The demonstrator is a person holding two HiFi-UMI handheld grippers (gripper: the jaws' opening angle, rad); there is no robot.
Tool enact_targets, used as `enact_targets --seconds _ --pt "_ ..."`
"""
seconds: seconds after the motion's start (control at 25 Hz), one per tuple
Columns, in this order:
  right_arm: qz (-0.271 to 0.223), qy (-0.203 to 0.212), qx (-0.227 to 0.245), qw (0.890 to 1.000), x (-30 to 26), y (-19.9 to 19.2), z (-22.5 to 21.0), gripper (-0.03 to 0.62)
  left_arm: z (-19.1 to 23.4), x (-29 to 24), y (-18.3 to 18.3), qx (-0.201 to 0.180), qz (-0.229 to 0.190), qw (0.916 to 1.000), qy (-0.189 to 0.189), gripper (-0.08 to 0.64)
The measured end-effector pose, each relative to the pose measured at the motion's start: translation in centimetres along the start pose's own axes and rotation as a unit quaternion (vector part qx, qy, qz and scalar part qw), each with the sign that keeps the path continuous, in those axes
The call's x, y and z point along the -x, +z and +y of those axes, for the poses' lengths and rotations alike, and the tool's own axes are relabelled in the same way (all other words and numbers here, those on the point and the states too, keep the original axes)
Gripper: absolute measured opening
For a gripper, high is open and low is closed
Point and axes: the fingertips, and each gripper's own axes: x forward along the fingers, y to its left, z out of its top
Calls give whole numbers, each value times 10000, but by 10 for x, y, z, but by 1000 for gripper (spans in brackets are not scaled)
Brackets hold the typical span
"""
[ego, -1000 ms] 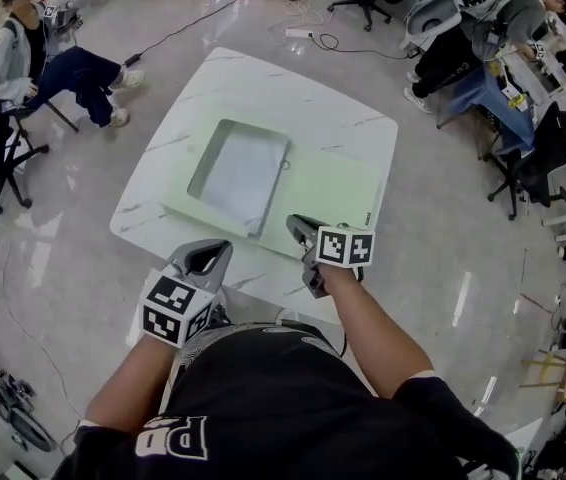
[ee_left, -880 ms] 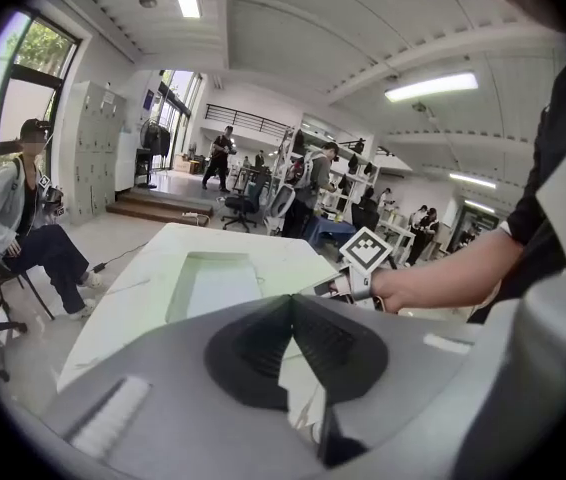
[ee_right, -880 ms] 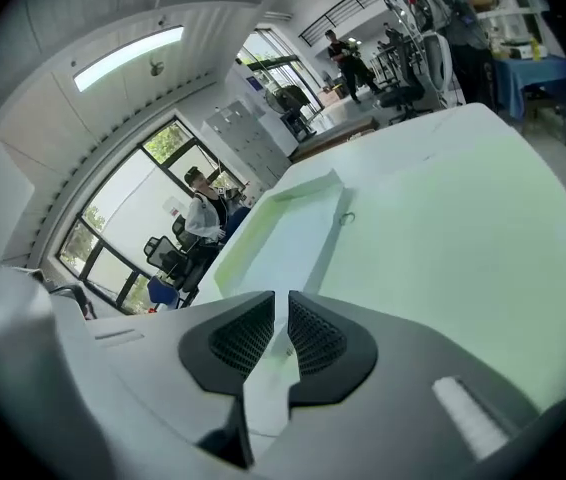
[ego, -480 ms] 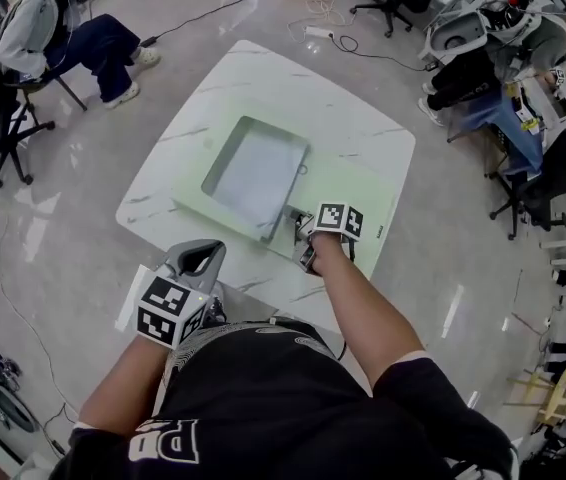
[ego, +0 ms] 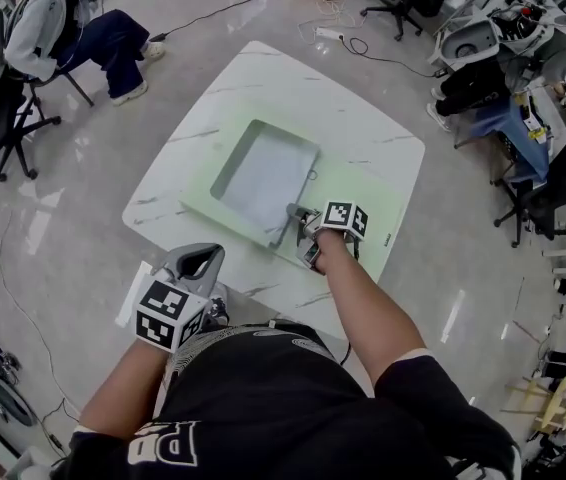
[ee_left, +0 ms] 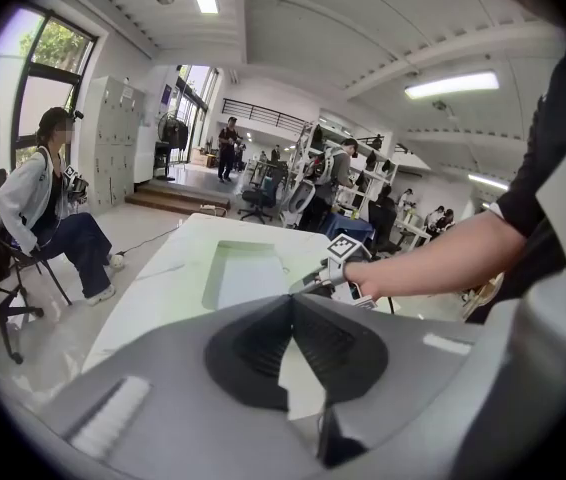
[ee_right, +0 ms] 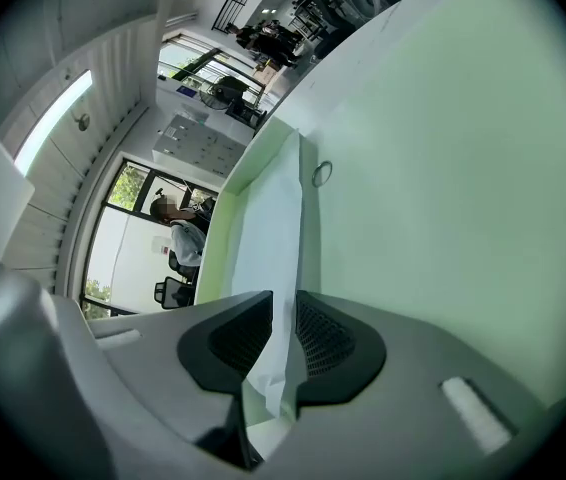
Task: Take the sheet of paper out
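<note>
A pale sheet of paper (ego: 263,178) lies in the left half of an open light-green folder (ego: 358,193) on the white marble table (ego: 263,78). My right gripper (ego: 295,213) is at the sheet's near right corner. In the right gripper view its jaws (ee_right: 283,318) are shut on the sheet's edge (ee_right: 273,228), which runs up between the pads beside the green folder (ee_right: 443,168). My left gripper (ego: 201,258) is held back near my body, off the table's near edge. Its jaws (ee_left: 288,303) are shut with nothing between them. The left gripper view also shows the sheet (ee_left: 238,278).
A small ring (ego: 313,175) sits at the sheet's right edge. A person sits on a chair (ego: 63,28) at the far left. Office chairs, desks and seated people (ego: 503,78) fill the right side. Cables (ego: 338,38) lie on the floor beyond the table.
My right gripper has moved forward and left onto the sheet's near corner and shut on it. My left gripper has stayed near my body.
</note>
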Motion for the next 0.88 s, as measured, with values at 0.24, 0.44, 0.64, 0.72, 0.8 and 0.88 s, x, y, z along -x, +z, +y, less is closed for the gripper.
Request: enact_targets --seconds 0.24,0.44,0.64,0.72,0.8,0.88 --pt "-56 213 104 9997 -4 5 15 48 0 -3 2 1 2 10000 6 57" --pt "65 193 246 9995 -10 1 21 2 1 -4 3 18 -4 10000 4 57" --pt "67 334 214 9992 -9 -1 23 0 4 -6 4 44 -15 10000 15 57" --pt "7 388 155 9991 -4 0 24 0 4 -7 5 37 -29 10000 9 57" --pt "-81 467 86 9988 2 1 26 0 3 -7 6 27 -43 10000 -10 57" --pt "-198 568 -14 9982 9 1 28 0 2 -9 7 31 -60 10000 -43 57"
